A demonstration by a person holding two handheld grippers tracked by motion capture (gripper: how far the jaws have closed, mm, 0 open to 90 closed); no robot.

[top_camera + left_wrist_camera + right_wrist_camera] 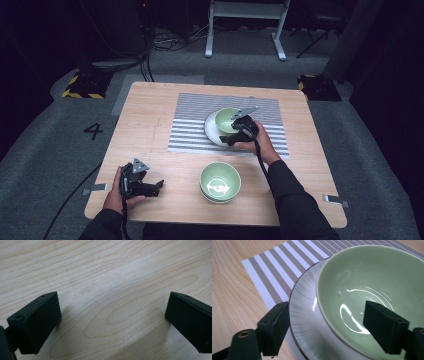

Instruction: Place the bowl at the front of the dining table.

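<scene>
The bowl [228,119] sits on a white plate [212,131], and the plate lies on a striped mat [200,107] toward the far side of the table [150,115]. In the right gripper view the bowl [372,290] is pale green and glossy inside, with bright streaks of reflected light across its bottom. It rests on the plate [307,322], whose dark edge line and fine radial streaks show at the bowl's left. The mat [274,272] under it runs in grey and white stripes out to the bare wood.

The right gripper [235,134] is at the near rim of that bowl, held by the person's right hand [257,142]. Its jaws stand wide, one outside the rim over the plate's edge, the other inside over the bowl's floor. The near wall of the bowl lies between them, and neither pad presses on it, as far as I can see.

A second green bowl [220,181] stands nearer the person, on bare wood, well apart from the first one.

The left gripper [150,187] lies low at the near left corner of the table, in the left hand [116,192]. Its jaws are spread wide too, with only wood grain between them.
</scene>
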